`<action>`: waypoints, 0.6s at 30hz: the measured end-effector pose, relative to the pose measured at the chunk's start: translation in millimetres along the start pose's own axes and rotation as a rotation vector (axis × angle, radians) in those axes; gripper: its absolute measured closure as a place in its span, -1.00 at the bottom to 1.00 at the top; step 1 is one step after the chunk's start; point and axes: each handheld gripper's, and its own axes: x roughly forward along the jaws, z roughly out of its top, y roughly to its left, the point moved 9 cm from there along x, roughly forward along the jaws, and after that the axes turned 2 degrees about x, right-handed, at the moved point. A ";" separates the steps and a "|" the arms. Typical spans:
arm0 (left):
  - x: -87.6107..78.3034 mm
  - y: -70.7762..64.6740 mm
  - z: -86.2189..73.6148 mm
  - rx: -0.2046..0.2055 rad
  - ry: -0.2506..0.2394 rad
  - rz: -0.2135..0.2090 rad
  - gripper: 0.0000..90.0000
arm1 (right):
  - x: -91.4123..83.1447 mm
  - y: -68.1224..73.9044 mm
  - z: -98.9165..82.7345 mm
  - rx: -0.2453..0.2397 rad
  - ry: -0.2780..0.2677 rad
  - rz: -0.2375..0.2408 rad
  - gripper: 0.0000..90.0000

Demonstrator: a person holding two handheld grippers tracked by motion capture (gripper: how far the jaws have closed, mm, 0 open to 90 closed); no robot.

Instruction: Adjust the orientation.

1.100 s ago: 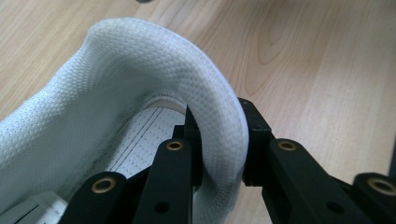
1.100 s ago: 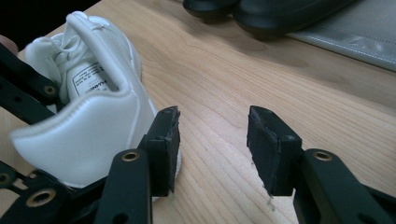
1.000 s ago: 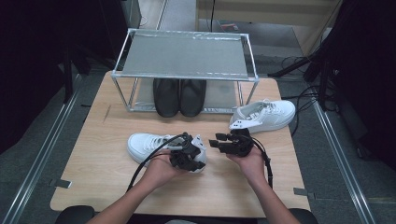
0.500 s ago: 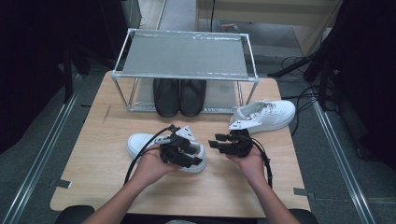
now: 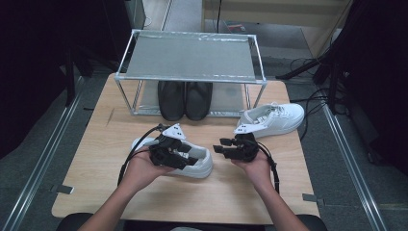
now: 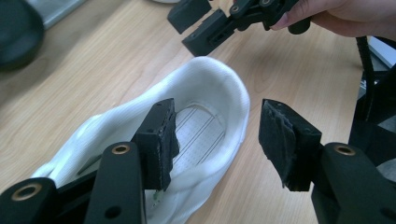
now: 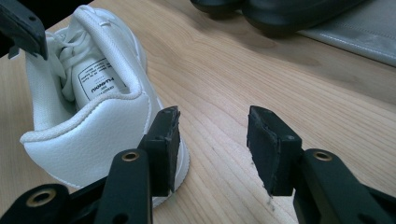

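the near shoe (image 5: pixel 192 161) lies on the table (image 5: pixel 110 144) in front of the rack (image 5: pixel 190 57), its long axis running across the table, parallel to the rack's front, heel toward the right gripper (image 5: pixel 226 147) and toe away from it. the left gripper (image 5: pixel 180 159) hovers just above this shoe's heel opening; its jaws have just been opening and stand apart, one over the insole, the other outside the heel collar, neither pad pressing on it. the right gripper waits just off the shoe's heel end, jaws apart and empty, pointing at the heel. so both tools sit at the heel, the left nearer, right over the shoe. the second shoe (image 5: pixel 274 118) rests beside the rack's right front leg, heel toward the right gripper. a black pair (image 5: pixel 185 98) stands under the rack. any lift toward the rack looks likely to start from the heel.
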 end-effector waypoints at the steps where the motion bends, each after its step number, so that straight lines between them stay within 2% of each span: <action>1: -1.3 0.8 -1.0 -0.006 -0.002 0.002 0.04 | 0.0 0.0 0.0 0.000 0.000 0.000 0.23; 7: -10.3 8.1 -13.5 -0.039 -0.010 0.029 0.03 | 5.4 3.2 2.5 -0.010 0.007 0.012 0.23; 12: -17.5 8.9 -17.0 -0.050 -0.041 0.039 0.02 | 10.0 5.3 5.0 -0.022 0.012 0.022 0.23; 18: -25.9 10.2 -23.6 -0.073 -0.050 0.054 0.03 | 15.0 7.0 7.3 -0.029 0.019 0.030 0.23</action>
